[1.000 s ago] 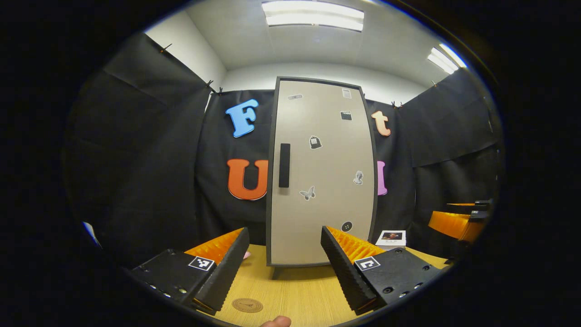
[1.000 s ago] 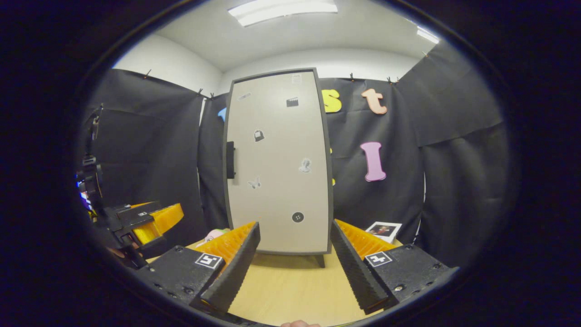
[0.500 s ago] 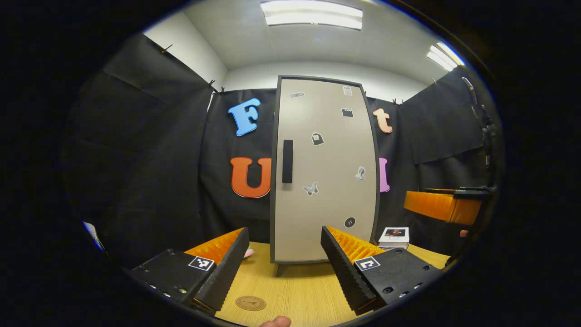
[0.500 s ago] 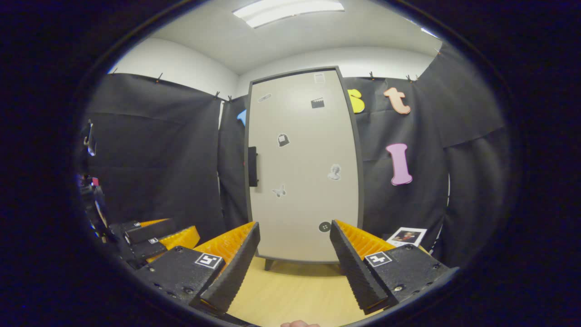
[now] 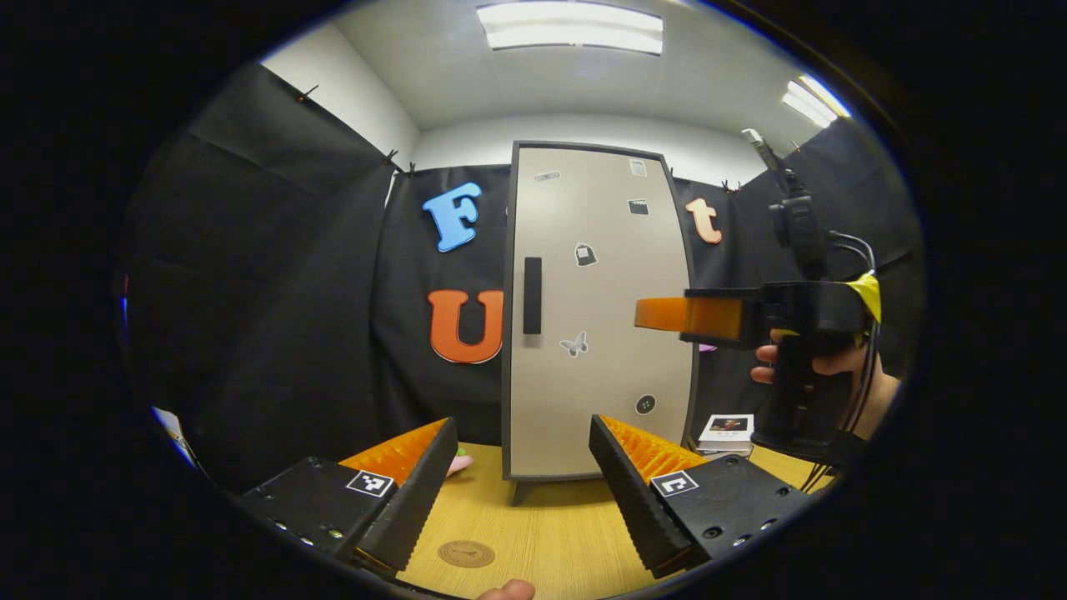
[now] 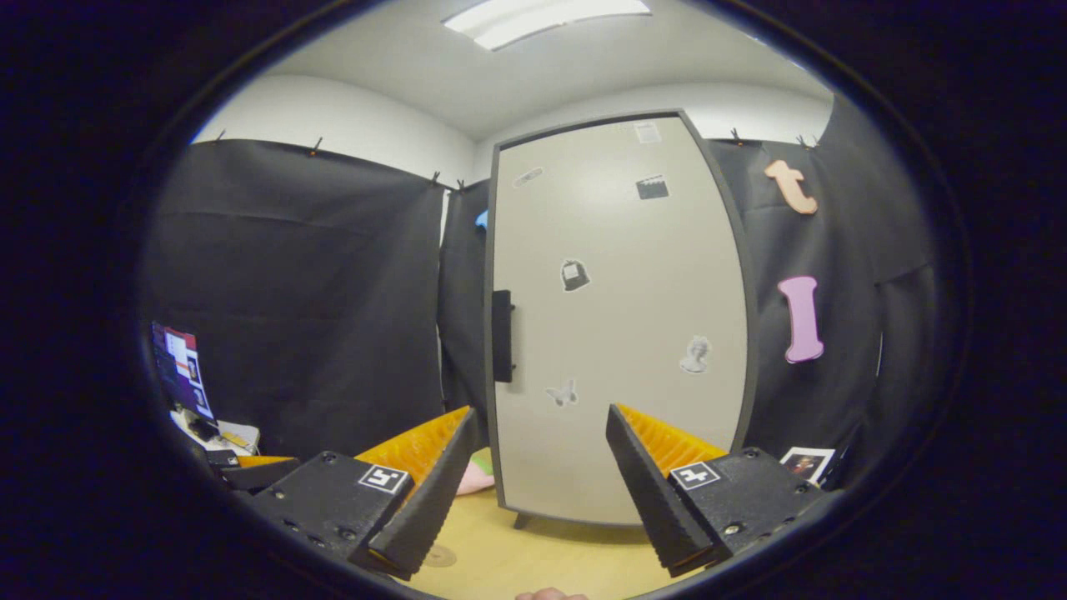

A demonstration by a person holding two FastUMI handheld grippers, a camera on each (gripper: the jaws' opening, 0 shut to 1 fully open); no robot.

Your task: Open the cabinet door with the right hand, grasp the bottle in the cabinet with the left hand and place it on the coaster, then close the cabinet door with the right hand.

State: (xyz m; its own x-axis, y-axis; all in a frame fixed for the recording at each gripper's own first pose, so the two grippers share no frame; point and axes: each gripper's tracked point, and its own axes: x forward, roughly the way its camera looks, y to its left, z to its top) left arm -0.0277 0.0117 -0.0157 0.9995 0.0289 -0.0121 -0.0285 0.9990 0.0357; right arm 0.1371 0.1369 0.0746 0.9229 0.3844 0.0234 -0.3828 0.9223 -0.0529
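A tall beige cabinet with a dark frame stands shut on the wooden table, its black handle on the door's left edge. The bottle is hidden behind the door. A round brown coaster lies on the table in front. My left gripper hangs open low over the table, nothing between its fingers. My right gripper, held by a hand, is raised in front of the door's right side in the left gripper view. In the right gripper view the cabinet looms close, its handle left of centre, and my right gripper stands open.
A small white card with a picture lies on the table right of the cabinet. A pink and green object sits at the cabinet's left foot. Black cloth walls close in behind and on both sides. The table is wood-coloured.
My right gripper has risen and moved forward toward the cabinet door, which now looks larger in its view. The left gripper has barely moved. The door stays shut.
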